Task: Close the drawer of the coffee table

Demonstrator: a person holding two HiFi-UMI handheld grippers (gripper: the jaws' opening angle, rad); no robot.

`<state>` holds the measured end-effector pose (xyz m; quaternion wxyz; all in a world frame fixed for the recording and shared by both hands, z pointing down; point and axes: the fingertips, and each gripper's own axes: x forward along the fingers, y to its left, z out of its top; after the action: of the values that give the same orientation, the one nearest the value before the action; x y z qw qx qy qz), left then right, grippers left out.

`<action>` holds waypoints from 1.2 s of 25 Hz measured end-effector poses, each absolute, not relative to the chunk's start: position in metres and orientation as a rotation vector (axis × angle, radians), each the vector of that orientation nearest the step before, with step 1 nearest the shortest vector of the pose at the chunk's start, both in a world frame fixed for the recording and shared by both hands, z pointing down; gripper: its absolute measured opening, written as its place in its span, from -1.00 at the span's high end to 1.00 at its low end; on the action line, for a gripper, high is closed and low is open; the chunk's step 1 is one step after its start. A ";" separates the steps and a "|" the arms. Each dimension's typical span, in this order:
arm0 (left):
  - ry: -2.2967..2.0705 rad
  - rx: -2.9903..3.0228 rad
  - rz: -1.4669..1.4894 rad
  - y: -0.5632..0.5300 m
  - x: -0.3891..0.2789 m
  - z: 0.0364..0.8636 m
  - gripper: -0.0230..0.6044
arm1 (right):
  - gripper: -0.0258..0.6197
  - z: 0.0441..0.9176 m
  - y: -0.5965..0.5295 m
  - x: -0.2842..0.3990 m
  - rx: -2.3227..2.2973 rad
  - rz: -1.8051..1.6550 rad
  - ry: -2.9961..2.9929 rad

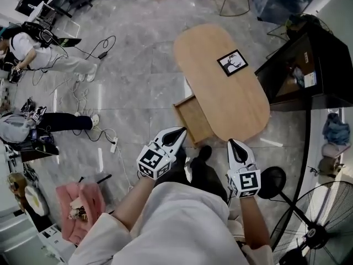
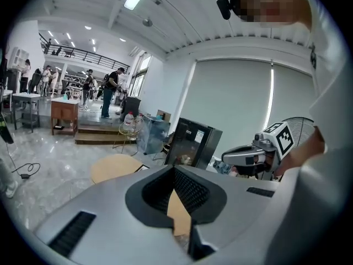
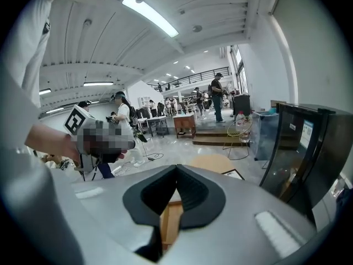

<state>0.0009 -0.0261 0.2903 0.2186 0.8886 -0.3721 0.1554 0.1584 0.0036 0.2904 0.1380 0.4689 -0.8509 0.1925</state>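
An oval wooden coffee table [image 1: 226,93] stands on the grey floor ahead of me. Its wooden drawer [image 1: 193,120] is pulled out on the near left side. Both grippers hover short of the table, apart from it. My left gripper [image 1: 176,133] is shut and empty, its tip just below the drawer's near corner. My right gripper [image 1: 234,144] is shut and empty too, near the table's near end. In the left gripper view the shut jaws meet at the gripper [image 2: 174,170], with the table top [image 2: 113,167] beyond. Below the right gripper [image 3: 176,168], the drawer [image 3: 168,225] shows.
A black-framed picture [image 1: 232,63] lies on the table. A black cabinet [image 1: 309,65] stands to the right, a floor fan [image 1: 320,231] at bottom right. Cables [image 1: 94,51] and people [image 1: 33,48] are at the left, a pink seat [image 1: 80,208] at bottom left.
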 end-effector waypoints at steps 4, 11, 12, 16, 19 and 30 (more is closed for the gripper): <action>-1.018 2.422 0.442 -0.036 -0.007 0.315 0.91 | 0.89 0.314 -0.002 0.147 1.337 0.608 -2.434; -0.935 2.384 0.471 -0.055 -0.023 0.372 0.91 | 0.89 0.360 -0.016 0.123 1.347 0.656 -2.359; -0.925 2.376 0.477 -0.059 -0.025 0.381 0.91 | 0.89 0.367 -0.020 0.119 1.349 0.663 -2.349; -0.883 2.336 0.492 -0.070 -0.034 0.417 0.91 | 0.89 0.396 -0.031 0.106 1.372 0.717 -2.301; -0.852 2.304 0.503 -0.073 -0.041 0.446 0.91 | 0.89 0.418 -0.034 0.096 1.381 0.760 -2.271; -0.830 2.188 0.555 -0.079 -0.072 0.560 0.91 | 0.89 0.520 -0.038 0.060 1.361 0.917 -2.190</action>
<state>-0.0716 -0.0795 0.5599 0.3601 0.8487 -0.3221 0.2152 0.0604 -0.0381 0.5198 0.2009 0.4871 -0.7840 0.3282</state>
